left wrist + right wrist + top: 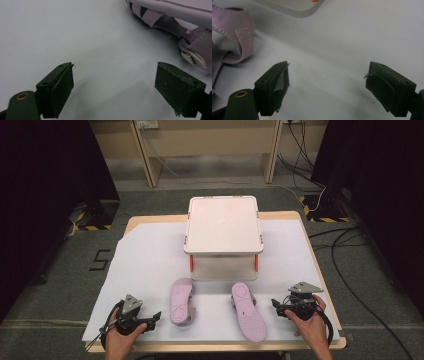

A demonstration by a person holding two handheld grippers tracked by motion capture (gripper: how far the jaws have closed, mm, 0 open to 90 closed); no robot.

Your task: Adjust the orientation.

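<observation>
On the white sheet (150, 260) covering the table, a white storage box (223, 237) with its lid closed is placed at the middle; its contents cannot be told. Just in front of it, two lilac sandals are laid sole-up: the left sandal (181, 301) and the right sandal (248, 311), set apart from each other. The left gripper (150, 318) is held near the left sandal, its jaws wide with nothing between them. The right gripper (278, 306) is held near the right sandal, jaws also wide and empty.
</observation>
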